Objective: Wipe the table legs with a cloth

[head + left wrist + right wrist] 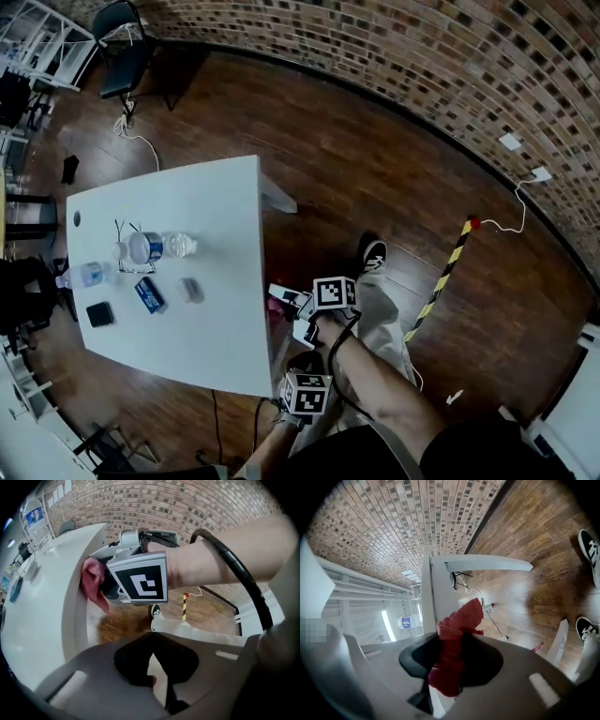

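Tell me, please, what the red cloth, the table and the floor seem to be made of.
Red cloth: soft, fuzzy fabric, perhaps terry; it crumples in folds. Table: smooth matt white, probably laminate or painted board. Floor: glossy brown planks with grain, wood or wood-look.

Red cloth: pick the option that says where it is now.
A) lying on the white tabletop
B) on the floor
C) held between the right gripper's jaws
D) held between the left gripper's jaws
C: the right gripper view shows the red cloth bunched between the jaws of the right gripper, while the left gripper is shut on nothing.
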Action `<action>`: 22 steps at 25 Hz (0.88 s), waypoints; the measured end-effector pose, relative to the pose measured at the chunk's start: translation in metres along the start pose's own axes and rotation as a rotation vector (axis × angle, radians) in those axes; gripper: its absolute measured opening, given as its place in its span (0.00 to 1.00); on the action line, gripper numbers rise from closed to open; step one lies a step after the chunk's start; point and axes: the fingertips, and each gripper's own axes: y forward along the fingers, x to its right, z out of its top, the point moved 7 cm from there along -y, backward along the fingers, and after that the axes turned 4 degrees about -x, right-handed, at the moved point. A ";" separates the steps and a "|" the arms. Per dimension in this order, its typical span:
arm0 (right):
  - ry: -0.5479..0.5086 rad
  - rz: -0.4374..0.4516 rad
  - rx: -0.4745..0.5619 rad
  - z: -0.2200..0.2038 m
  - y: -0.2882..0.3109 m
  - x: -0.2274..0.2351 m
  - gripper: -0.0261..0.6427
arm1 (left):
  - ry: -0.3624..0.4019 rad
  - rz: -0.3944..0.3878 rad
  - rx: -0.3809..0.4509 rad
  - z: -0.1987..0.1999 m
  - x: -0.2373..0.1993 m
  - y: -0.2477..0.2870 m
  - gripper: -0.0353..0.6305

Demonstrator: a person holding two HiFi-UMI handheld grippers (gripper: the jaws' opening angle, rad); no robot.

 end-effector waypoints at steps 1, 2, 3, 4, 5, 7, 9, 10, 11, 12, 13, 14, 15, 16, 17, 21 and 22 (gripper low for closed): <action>0.009 -0.001 -0.015 0.010 0.002 -0.002 0.21 | -0.012 0.012 -0.001 0.012 0.000 0.002 0.06; 0.021 -0.003 -0.028 0.021 0.005 -0.004 0.21 | -0.025 0.025 -0.005 0.023 0.000 0.003 0.06; 0.032 -0.008 -0.044 0.031 0.008 -0.006 0.21 | -0.042 0.038 -0.013 0.033 0.000 0.005 0.06; 0.038 -0.019 -0.065 0.041 0.011 -0.008 0.21 | -0.065 0.050 -0.022 0.044 0.000 0.005 0.06; 0.038 -0.036 -0.092 0.051 0.013 -0.011 0.21 | -0.094 0.061 -0.026 0.055 0.001 0.006 0.06; 0.033 -0.067 -0.149 0.072 0.018 -0.018 0.21 | -0.149 0.078 -0.020 0.079 0.004 0.004 0.06; 0.028 -0.086 -0.180 0.095 0.022 -0.024 0.21 | -0.191 0.087 0.001 0.107 0.004 0.003 0.06; 0.023 -0.092 -0.186 0.107 0.024 -0.027 0.21 | -0.211 0.090 0.015 0.121 0.004 0.003 0.06; 0.018 -0.096 -0.189 0.118 0.027 -0.030 0.21 | -0.233 0.093 0.028 0.133 0.002 0.002 0.06; 0.016 -0.097 -0.189 0.128 0.030 -0.034 0.21 | -0.254 0.097 0.041 0.144 0.001 0.000 0.06; 0.015 -0.097 -0.187 0.138 0.034 -0.037 0.21 | -0.271 0.103 0.053 0.155 -0.001 -0.002 0.06; 0.014 -0.098 -0.182 0.148 0.036 -0.041 0.21 | -0.283 0.109 0.065 0.166 -0.003 -0.004 0.06; 0.007 -0.100 -0.175 0.160 0.039 -0.045 0.21 | -0.290 0.114 0.076 0.177 -0.005 -0.006 0.06; -0.002 -0.102 -0.167 0.173 0.042 -0.048 0.21 | -0.296 0.116 0.085 0.186 -0.007 -0.006 0.06; -0.013 -0.106 -0.157 0.186 0.045 -0.052 0.21 | -0.298 0.115 0.092 0.195 -0.010 -0.006 0.06; -0.029 -0.085 -0.096 0.229 0.051 -0.070 0.21 | -0.286 0.099 0.102 0.223 -0.025 -0.003 0.06; -0.019 -0.061 -0.068 0.238 0.053 -0.076 0.21 | -0.278 0.095 0.101 0.229 -0.030 -0.002 0.06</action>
